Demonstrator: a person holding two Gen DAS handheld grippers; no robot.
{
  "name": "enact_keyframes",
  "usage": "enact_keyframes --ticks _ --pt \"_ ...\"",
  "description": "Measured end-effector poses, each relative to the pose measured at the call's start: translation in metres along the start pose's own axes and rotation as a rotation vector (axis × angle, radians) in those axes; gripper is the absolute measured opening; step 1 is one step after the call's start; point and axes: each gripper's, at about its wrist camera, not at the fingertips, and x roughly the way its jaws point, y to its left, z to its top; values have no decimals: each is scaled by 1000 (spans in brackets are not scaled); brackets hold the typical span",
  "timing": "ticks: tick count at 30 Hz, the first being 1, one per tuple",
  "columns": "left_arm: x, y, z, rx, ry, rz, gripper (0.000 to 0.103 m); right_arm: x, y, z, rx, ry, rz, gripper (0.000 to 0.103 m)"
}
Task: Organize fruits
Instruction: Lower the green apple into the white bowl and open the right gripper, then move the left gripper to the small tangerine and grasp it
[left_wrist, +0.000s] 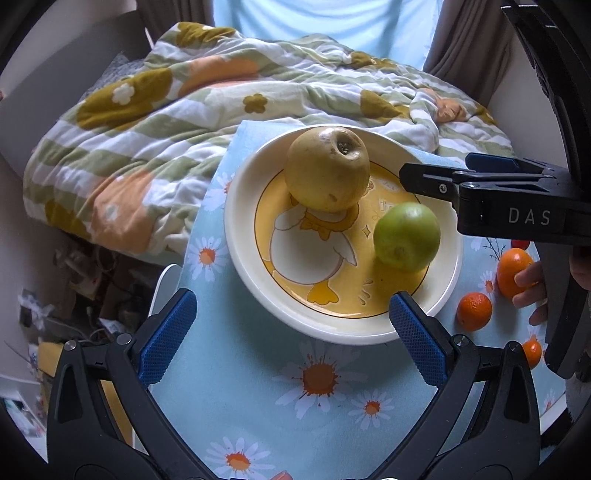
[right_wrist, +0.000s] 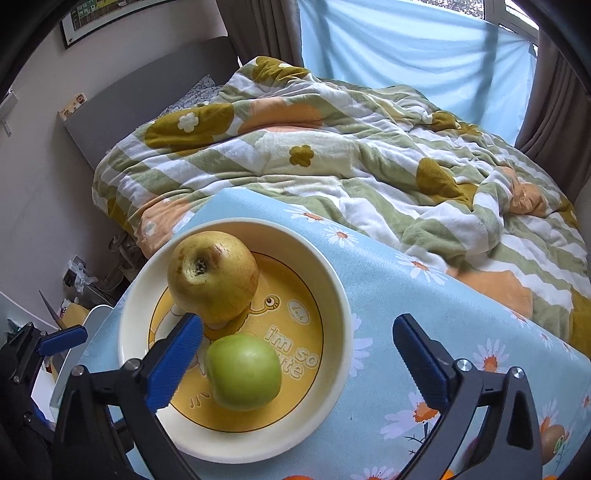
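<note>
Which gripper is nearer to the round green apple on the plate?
Right. The right gripper hangs open just above the round green apple, which shows between its fingers. The left gripper, also open, is back at the plate's near rim.

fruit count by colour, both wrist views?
Yellow-brown: 1, the yellow apple in the plate.
Green: 1, the green apple in the same plate.
Orange: 3, the oranges on the tablecloth beside the plate.
Total: 5.
</note>
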Motion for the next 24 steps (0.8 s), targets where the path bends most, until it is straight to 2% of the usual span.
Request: enact_keyframes --ticks 10,16,24 --pt "-22 0 8 54 -26 -22 103 -44 5 -6 47 -27 -15 102" --pt "-44 1 20 109 -57 -43 103 -77 9 -14 87 -54 -65 102" --pt "-72 -7 36 170 -99 -112 103 -131 0 -31 221 -117 -134 102"
